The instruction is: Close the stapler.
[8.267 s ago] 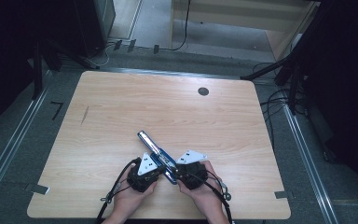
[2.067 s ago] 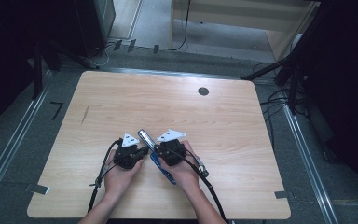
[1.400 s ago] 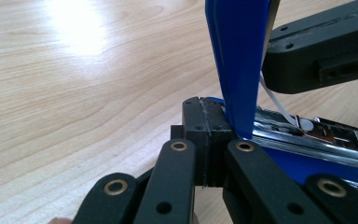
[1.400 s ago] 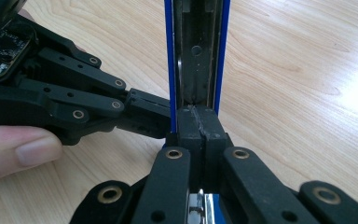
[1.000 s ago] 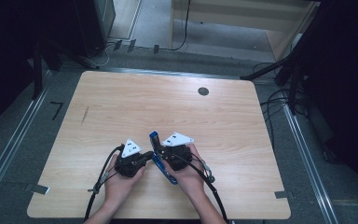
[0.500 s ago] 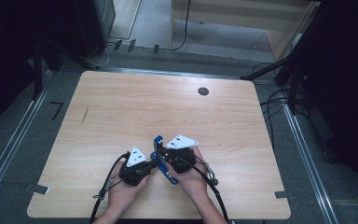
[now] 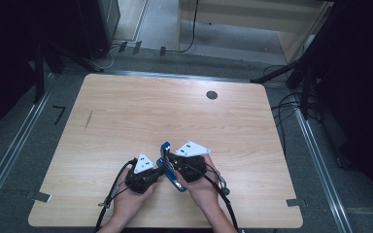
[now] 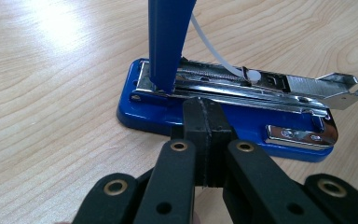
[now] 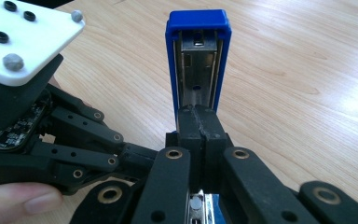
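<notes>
Left hand-held gripper (image 7: pixel 151 171): at the near middle of the bench (image 7: pixel 126 111), left of the stapler; jaws closed flat on each other with nothing between them. In the left gripper view the joined tips rest at the long near edge of the blue base, seemingly pinning it down.

Stapler (image 7: pixel 167 165): blue, lying on the bench between the two grippers, swung open at its hinge.

Base and magazine (image 8: pixel 242 88): the base sits flat on the wood; the steel staple channel lies open along it, with a thin white spring strand running up toward the lid.

Lid (image 9: pixel 198 56): the blue top arm stands nearly upright, its metal-lined underside facing the right gripper's camera.

Right hand-held gripper (image 7: pixel 177 166): just right of the stapler; jaws also shut together, empty, their tips against the foot of the raised lid.

Handling, as a judgement: stiff metal and hard plastic, moderately heavy for its size, smooth and likely slippery on the painted faces; the hinge swings freely, so the lid may drop.

Where to grip: across the narrow sides of the lid, or the long edges of the base, keeping clear of the spring.
</notes>
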### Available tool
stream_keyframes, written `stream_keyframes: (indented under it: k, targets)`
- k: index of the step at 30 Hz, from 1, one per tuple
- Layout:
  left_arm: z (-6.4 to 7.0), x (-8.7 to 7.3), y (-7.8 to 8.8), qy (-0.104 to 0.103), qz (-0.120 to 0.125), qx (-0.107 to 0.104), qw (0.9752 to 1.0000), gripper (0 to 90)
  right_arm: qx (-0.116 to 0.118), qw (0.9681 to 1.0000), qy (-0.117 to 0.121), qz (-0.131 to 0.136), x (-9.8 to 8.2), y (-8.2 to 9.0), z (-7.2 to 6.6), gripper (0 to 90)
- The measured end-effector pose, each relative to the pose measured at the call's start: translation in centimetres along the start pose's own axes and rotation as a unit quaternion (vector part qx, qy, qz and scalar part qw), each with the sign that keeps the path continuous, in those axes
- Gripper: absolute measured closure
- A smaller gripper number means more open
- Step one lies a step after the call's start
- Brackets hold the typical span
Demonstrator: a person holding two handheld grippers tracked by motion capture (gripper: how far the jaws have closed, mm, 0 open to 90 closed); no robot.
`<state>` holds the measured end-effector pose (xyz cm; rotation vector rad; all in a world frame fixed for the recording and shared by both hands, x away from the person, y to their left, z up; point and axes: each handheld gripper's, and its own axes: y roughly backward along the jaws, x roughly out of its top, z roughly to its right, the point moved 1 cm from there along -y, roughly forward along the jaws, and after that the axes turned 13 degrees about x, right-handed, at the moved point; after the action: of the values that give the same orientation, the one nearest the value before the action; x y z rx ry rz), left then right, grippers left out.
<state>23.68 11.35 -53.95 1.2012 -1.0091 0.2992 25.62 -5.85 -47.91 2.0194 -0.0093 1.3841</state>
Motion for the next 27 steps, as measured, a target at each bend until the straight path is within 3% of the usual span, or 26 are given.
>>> stream_keyframes:
  k: [9,18,27]
  targets:
    - [-0.1,0.0,-0.1,-0.001,-0.004,-0.002,1.0000,90.0,-0.007,0.9999,0.000,0.007,0.3,0.9,0.2,90.0]
    - [0.0,0.0,-0.2,0.000,-0.007,-0.004,1.0000,90.0,-0.019,0.9994,0.003,0.030,2.9,2.3,0.8,90.0]
    - [0.0,0.0,-0.1,-0.007,-0.011,-0.004,0.9999,90.0,-0.018,0.9988,0.004,0.045,4.7,2.3,0.7,90.0]
